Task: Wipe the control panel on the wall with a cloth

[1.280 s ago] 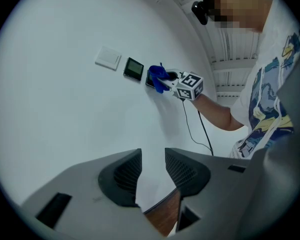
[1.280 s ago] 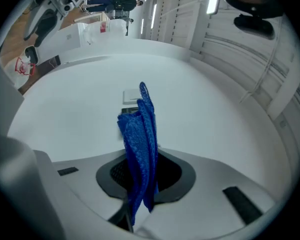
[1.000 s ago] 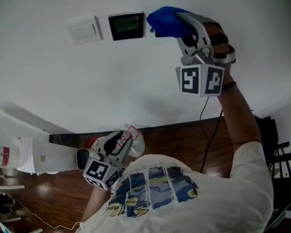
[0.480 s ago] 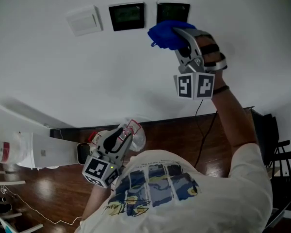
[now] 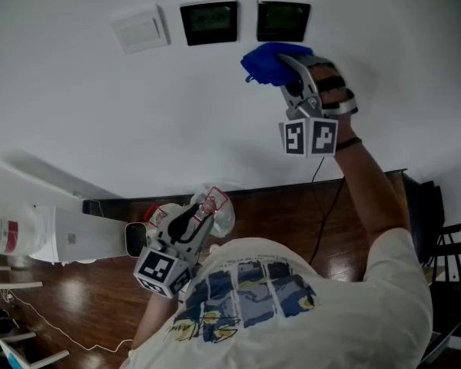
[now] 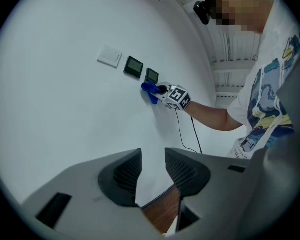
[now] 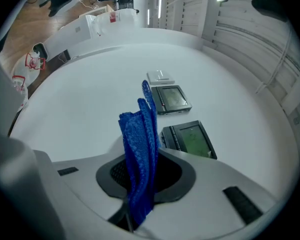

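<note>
Two dark control panels [image 5: 209, 21] [image 5: 283, 21] are set side by side in the white wall, right of a white switch plate [image 5: 140, 29]. My right gripper [image 5: 280, 61] is shut on a folded blue cloth [image 5: 265, 58], which sits on the wall just below the right panel. In the right gripper view the cloth [image 7: 140, 149] stands up between the jaws, with the right panel [image 7: 190, 139] and the left panel [image 7: 174, 99] just beyond it. My left gripper [image 5: 186, 233] hangs low by the person's torso. Its jaws [image 6: 152, 171] are apart with nothing between them.
A black cable [image 5: 323, 194] runs down the wall to the wooden floor [image 5: 276, 214]. A long white unit [image 5: 61, 237] lies at the lower left, with a plastic bag [image 5: 219, 210] near it. Dark chair frames [image 5: 446, 244] stand at the right edge.
The right gripper with the cloth has slid down off the right panel, which was covered a second ago and now shows fully. The left gripper has barely moved.
</note>
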Demonstrator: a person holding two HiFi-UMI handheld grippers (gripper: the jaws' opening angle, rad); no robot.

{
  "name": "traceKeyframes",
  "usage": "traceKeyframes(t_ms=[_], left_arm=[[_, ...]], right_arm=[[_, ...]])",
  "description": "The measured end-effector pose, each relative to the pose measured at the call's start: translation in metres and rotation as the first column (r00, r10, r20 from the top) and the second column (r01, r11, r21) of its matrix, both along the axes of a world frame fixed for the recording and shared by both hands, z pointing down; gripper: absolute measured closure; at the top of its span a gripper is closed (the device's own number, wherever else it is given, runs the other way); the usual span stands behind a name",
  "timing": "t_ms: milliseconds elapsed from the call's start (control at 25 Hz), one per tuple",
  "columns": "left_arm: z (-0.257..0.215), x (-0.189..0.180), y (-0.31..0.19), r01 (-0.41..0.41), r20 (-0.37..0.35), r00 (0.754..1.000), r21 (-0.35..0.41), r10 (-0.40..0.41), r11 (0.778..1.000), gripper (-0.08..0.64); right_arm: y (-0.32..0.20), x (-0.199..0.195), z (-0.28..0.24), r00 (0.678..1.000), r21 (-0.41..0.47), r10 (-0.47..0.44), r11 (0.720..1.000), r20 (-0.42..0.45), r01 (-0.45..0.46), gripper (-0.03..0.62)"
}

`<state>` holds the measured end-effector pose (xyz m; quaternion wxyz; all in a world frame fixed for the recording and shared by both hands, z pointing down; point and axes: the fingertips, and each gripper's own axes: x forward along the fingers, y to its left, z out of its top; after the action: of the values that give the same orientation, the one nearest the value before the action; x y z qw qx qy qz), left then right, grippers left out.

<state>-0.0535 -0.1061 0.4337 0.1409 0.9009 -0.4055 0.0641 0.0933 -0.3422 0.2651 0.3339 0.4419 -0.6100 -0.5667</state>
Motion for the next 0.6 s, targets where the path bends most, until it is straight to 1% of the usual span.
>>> traceKeyframes(t_ms=[160, 400, 480, 600], left_arm=[[-0.001, -0.004, 0.000, -0.002, -0.008, 1.000, -0.001, 0.002, 1.000, 0.413], [0.005, -0.016, 0.001, -0.035, 0.003, 0.999, -0.003, 0.035, 0.999, 0.413], [0.008, -0.020, 0.005, -0.053, -0.002, 0.999, -0.012, 0.053, 0.999, 0.413], [0.011, -0.034, 0.011, -0.070, -0.022, 0.997, -0.036, 0.070, 0.997, 0.413]], right_arm=[[-0.001, -0.001, -0.001, 1.000, -0.009, 0.003, 1.000, 0.007, -0.003, 0.509], [0.001, -0.001, -0.003, 0.998, -0.057, 0.023, 0.998, 0.051, -0.020, 0.509], [0.006, 0.000, -0.003, 0.996, -0.081, 0.032, 0.996, 0.089, -0.025, 0.509], [0.028, -0.005, 0.003, 0.980, -0.146, 0.037, 0.989, 0.197, -0.008, 0.509]])
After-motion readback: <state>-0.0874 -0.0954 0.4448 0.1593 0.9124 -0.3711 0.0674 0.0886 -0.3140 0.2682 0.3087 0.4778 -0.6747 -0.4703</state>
